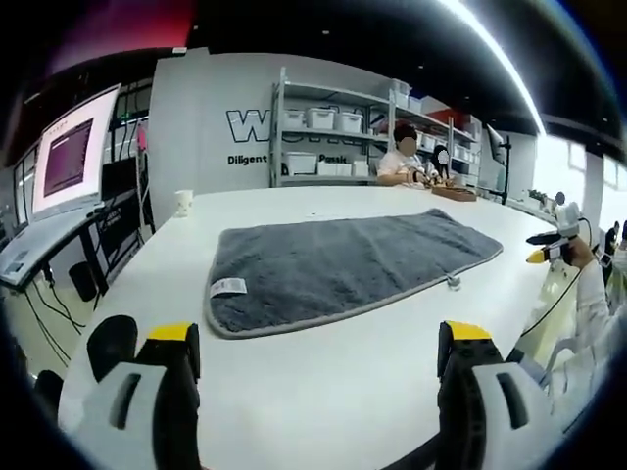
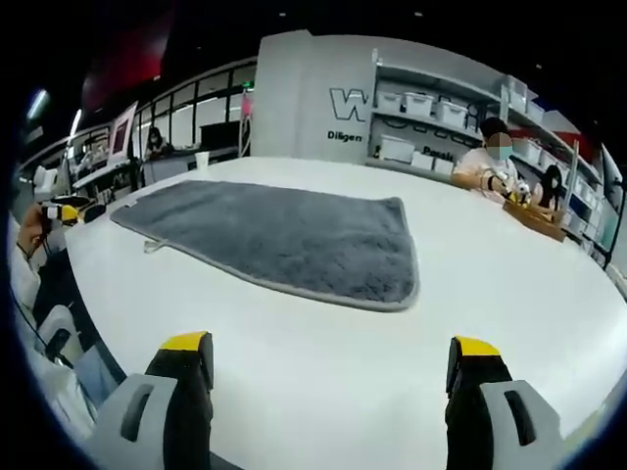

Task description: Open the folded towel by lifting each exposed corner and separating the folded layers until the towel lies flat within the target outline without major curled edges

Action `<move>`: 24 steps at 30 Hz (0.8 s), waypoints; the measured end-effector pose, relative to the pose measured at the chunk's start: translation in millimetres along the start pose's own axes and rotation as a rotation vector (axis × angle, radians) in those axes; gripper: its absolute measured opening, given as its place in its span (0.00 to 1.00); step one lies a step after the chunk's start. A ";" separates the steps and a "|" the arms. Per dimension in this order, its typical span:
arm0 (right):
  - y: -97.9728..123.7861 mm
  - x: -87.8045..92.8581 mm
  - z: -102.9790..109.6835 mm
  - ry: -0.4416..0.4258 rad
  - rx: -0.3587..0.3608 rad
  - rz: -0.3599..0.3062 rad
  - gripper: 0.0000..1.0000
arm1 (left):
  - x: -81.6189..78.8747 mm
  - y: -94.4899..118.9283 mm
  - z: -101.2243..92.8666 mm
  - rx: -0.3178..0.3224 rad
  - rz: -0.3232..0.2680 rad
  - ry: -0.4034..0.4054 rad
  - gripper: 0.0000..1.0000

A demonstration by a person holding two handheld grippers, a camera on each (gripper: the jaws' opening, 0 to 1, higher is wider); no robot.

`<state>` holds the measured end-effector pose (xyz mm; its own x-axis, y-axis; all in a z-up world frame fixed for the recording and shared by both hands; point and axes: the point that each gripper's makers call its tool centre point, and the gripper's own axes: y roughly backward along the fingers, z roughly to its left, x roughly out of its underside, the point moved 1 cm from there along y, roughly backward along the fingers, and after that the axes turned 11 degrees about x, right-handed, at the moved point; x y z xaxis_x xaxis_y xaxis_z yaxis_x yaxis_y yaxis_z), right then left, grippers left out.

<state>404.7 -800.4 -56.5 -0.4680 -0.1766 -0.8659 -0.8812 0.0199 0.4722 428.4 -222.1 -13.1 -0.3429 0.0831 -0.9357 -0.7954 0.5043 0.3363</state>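
Grey towel looks soft and limp (take a corner); left gripper and right gripper stand wide, empty.

We see a white table under a dark ceiling with a long light strip. Behind it, a grey wall bearing dark lettering, and shelving stacked with white bins. A lit monitor stands at one side; a paper cup sits near the table's far edge. Two people sit at the far end. Windows line one wall.
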 end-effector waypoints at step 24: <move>-3.4 9.3 5.4 -0.008 -0.007 0.015 0.99 | 2.4 -6.5 -4.4 0.016 0.009 -0.002 0.99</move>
<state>403.1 -796.8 -67.1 -0.4819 -0.1682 -0.8599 -0.8736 0.0161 0.4864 430.5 -229.0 -17.1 -0.3495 0.0893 -0.9327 -0.7840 0.5172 0.3433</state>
